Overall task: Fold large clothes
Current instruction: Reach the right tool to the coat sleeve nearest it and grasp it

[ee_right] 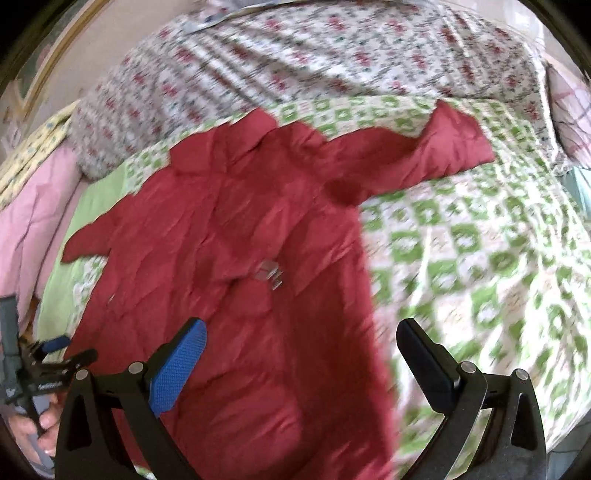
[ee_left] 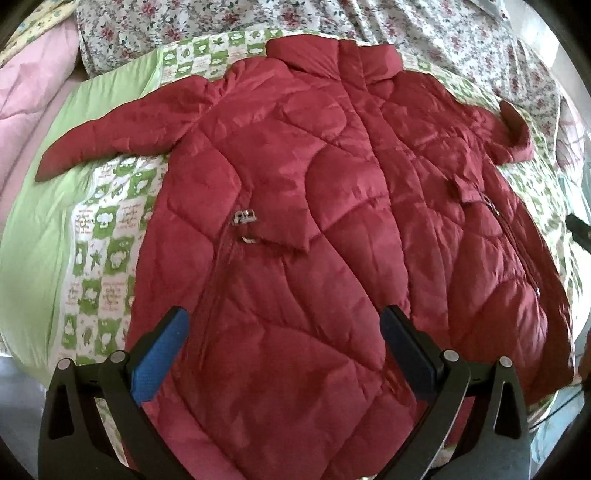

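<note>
A red quilted puffer jacket [ee_left: 314, 192] lies spread face up on the bed, collar far, hem near, both sleeves out to the sides. It also shows in the blurred right wrist view [ee_right: 229, 258], its right sleeve [ee_right: 436, 147] stretched out. My left gripper [ee_left: 284, 332] is open and empty above the jacket's lower front. My right gripper [ee_right: 303, 350] is open and empty above the jacket's right hem edge. The left gripper [ee_right: 55, 347] shows at the left edge of the right wrist view, held by a hand.
A green-and-white patterned quilt [ee_left: 107, 229] covers the bed under the jacket. A floral duvet [ee_left: 332, 18] lies bunched at the far side. A pink blanket [ee_left: 33, 88] lies at the left. The bed's near edge is just below the hem.
</note>
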Action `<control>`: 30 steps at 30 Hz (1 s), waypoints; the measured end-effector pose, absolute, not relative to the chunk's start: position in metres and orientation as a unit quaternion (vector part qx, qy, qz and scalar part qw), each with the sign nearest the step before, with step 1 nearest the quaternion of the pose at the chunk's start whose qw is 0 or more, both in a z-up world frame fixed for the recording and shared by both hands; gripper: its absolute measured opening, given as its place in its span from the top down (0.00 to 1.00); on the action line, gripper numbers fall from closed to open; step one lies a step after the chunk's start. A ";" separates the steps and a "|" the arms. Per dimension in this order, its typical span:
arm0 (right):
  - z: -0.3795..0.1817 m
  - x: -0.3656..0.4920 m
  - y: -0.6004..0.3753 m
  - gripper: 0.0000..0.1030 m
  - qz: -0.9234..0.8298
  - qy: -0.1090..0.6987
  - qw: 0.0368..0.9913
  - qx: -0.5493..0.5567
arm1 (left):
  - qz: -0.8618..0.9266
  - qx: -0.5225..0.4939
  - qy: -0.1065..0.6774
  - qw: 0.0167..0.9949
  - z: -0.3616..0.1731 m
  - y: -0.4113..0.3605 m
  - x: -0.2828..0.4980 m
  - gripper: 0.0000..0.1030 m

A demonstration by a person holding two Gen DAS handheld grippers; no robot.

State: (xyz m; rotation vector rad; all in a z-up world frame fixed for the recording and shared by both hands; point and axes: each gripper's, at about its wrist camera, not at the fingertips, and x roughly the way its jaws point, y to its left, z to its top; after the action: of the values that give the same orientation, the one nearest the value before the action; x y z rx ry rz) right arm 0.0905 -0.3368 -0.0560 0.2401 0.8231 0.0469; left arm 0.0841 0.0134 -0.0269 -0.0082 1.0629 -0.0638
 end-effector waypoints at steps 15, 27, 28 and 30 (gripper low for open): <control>-0.036 0.225 -0.467 0.01 -0.081 0.371 0.909 0.172 | -0.010 -0.020 0.523 0.852 -0.036 0.024 0.132 0.00; -0.053 0.359 -0.529 0.14 -0.180 0.403 0.887 0.136 | -0.013 -0.018 0.542 0.840 -0.054 0.013 0.161 0.00; -0.056 0.365 -0.530 0.20 -0.182 0.409 0.884 0.134 | -0.013 -0.019 0.544 0.839 -0.055 0.013 0.163 0.00; -0.067 0.374 -0.533 0.30 -0.200 0.425 0.875 0.119 | -0.013 -0.019 0.545 0.838 -0.057 0.012 0.165 0.00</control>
State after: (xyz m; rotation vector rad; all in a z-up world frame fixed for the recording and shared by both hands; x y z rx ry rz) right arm 0.3739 -0.5332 -0.0668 0.2491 0.8876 -0.4172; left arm 0.1652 0.0118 -0.0571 -0.0393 1.1535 -0.0273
